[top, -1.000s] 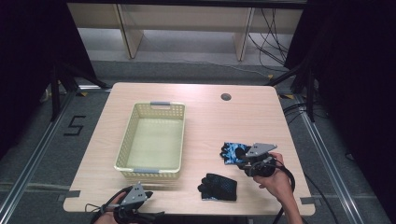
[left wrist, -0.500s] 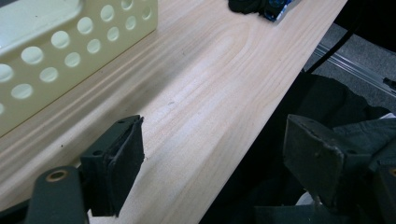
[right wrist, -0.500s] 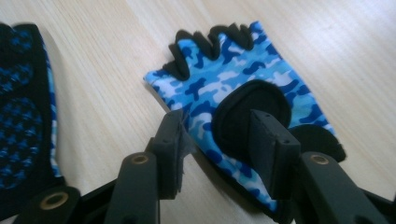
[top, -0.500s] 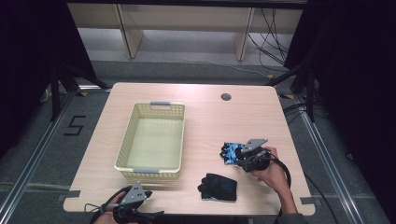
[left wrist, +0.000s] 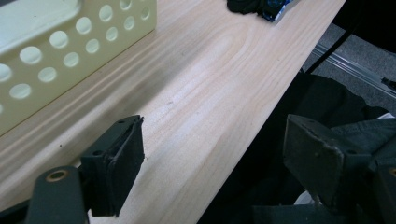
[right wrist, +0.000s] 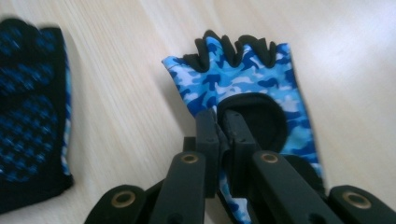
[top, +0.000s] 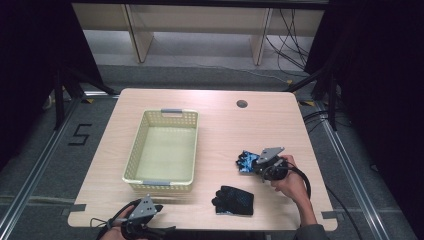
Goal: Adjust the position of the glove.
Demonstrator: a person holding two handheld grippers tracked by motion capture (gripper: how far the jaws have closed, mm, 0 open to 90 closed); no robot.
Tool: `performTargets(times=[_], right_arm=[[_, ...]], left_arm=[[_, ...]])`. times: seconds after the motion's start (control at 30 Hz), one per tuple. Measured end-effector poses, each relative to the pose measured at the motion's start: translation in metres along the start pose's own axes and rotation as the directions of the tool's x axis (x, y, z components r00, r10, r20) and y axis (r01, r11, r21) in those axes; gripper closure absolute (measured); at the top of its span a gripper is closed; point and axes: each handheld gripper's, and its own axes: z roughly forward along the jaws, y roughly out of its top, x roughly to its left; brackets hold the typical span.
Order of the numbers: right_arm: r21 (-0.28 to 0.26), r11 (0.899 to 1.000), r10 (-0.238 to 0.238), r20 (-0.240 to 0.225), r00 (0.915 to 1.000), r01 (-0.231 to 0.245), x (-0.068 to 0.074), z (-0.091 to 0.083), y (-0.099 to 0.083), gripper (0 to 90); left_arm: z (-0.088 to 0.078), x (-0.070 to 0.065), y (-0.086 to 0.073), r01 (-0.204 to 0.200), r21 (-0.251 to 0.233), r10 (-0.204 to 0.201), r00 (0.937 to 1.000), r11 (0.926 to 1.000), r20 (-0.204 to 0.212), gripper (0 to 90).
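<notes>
Right gripper view: claw (right wrist: 224, 126) pinches camouflage glove (right wrist: 243, 74), seemingly at its cuff.

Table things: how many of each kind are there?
Fingerless gloves: 2, the blue camouflage fabric glove and the black glove with blue dots
Pale yellow perforated plastic baskets: 1
Total: 3

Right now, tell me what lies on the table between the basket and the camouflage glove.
Nothing: in the high view, bare wood separates the basket from the camouflage glove. The black glove lies nearer the front edge, off that line.
</notes>
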Motion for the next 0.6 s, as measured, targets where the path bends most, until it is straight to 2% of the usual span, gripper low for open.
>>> performTargets(times=[0.03,0.07,0.1,0.13,0.17,0.2,0.27,0.3,0.33,0.4,0.43,0.5,0.53,0.6], right_arm=[[-0.009,1.0,-0.018,0.01,0.9998,0.018,-0.001,-0.004,0.002,87.0],[-0.023,1.0,-0.016,0.009,0.9998,0.016,0.0,-0.009,0.005,87.0],[-0.04,0.999,-0.019,0.006,0.9998,0.019,0.0,-0.014,0.007,87.1],[-0.064,0.998,-0.024,0.02,0.9995,0.025,0.0,-0.018,0.01,87.1],[-0.085,0.996,-0.034,0.012,0.9994,0.034,0.001,-0.023,0.013,87.1],[-0.101,0.995,-0.024,0.013,0.9996,0.025,0.003,-0.029,0.016,87.1],[-0.144,0.99,0.008,-0.004,1.0,-0.008,0.008,-0.039,0.021,87.1],[-0.156,0.988,0.018,-0.01,0.9998,-0.019,0.011,-0.044,0.023,87.1],[-0.161,0.987,0.025,-0.011,0.9996,-0.026,0.015,-0.048,0.026,87.1],[-0.167,0.986,0.005,-0.027,0.9996,-0.01,0.025,-0.056,0.03,87.0],[-0.172,0.985,0.018,-0.034,0.9993,-0.023,0.032,-0.059,0.031,87.0],[-0.183,0.983,0.001,-0.037,0.9993,-0.007,0.047,-0.063,0.034,87.1],[-0.172,0.985,-0.005,-0.044,0.999,-0.003,0.054,-0.066,0.035,87.1],[-0.165,0.986,-0.01,-0.053,0.9986,0.001,0.067,-0.068,0.036,87.1]], left_arm=[[0.0,0.001,0.0,-0.014,-0.002,0.014,0.9999,0.9999,-0.005,20.1],[-0.001,0.001,0.001,-0.019,-0.005,0.019,0.9998,0.9998,-0.003,20.1],[-0.001,0.001,0.001,-0.019,-0.006,0.019,0.9998,0.9998,-0.002,20.1],[0.0,0.0,0.0,0.007,-0.01,-0.007,1.0,0.9999,-0.006,20.1],[-0.001,0.002,0.0,-0.008,0.002,0.008,0.9999,1.0,-0.012,20.0],[-0.002,0.003,0.001,-0.029,0.004,0.03,0.9995,0.9996,-0.012,20.1],[-0.001,0.0,0.0,0.021,-0.02,-0.021,0.9998,0.9996,-0.003,20.1],[-0.002,0.002,0.0,-0.015,0.0,0.015,0.9998,0.9999,-0.011,20.1],[-0.003,0.003,0.0,-0.036,0.011,0.036,0.9993,0.9993,-0.014,20.1],[-0.002,0.0,0.0,-0.016,-0.009,0.015,0.9999,0.9998,-0.007,20.1],[-0.002,0.002,0.0,-0.033,-0.003,0.033,0.9994,0.9994,-0.006,20.1],[-0.002,0.0,-0.001,-0.007,-0.005,0.007,0.9999,1.0,-0.008,20.0],[-0.002,0.0,-0.002,-0.004,-0.005,0.004,1.0,1.0,-0.005,20.0],[-0.003,0.002,-0.001,-0.034,0.005,0.034,0.9994,0.9994,-0.008,20.0]])
